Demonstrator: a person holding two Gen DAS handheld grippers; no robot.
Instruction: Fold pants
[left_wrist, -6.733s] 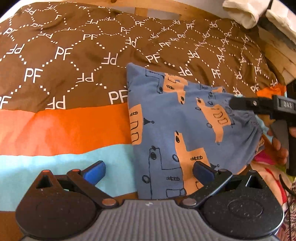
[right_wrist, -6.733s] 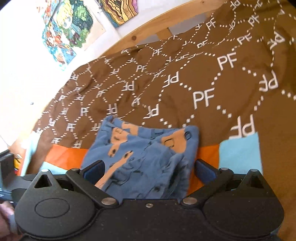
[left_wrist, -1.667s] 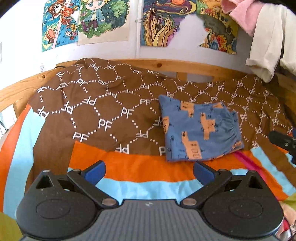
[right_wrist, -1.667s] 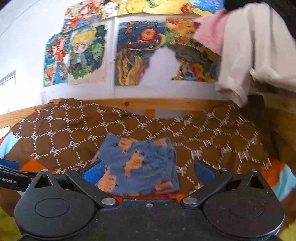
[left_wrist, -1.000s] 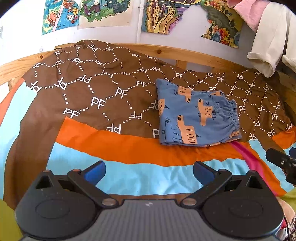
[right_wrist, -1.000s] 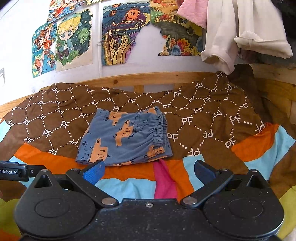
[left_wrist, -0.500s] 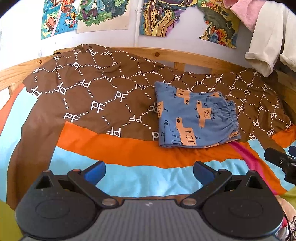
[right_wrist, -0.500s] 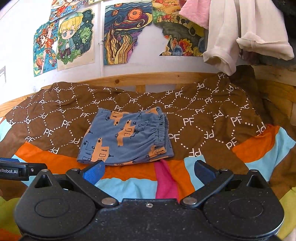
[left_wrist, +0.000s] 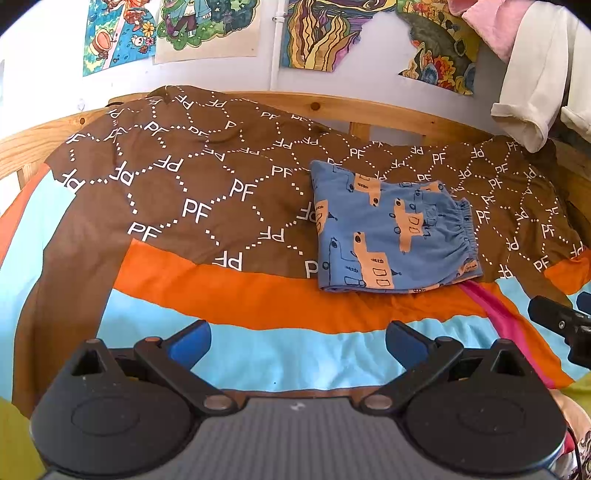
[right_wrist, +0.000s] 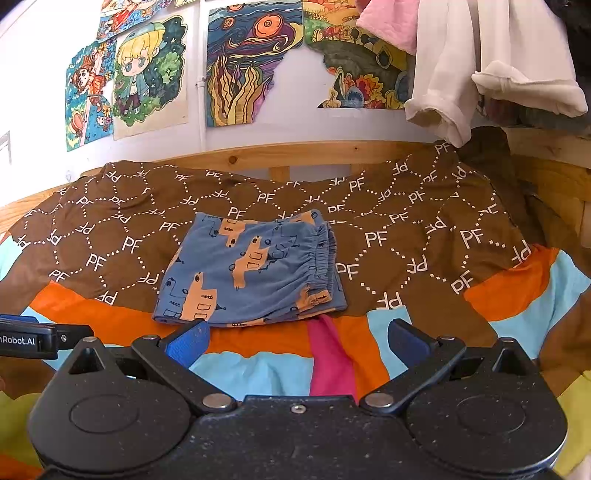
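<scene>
Both grippers now sit well back from the pants (left_wrist: 395, 236), which earlier filled the lower view between the fingers. The left gripper (left_wrist: 297, 339) and right gripper (right_wrist: 297, 341) no longer hover over the cloth (jaws spread wide, nothing between them). The wall posters (right_wrist: 240, 62) have come into view.

Bedroom: wooden bed (right_wrist: 258, 157), wall drawings (right_wrist: 147, 74)

We are reading "PF" repeating in white across the brown bedspread (right_wrist: 406, 236), and "Robot.AI" on the left gripper (right_wrist: 26, 340) beside it.
</scene>
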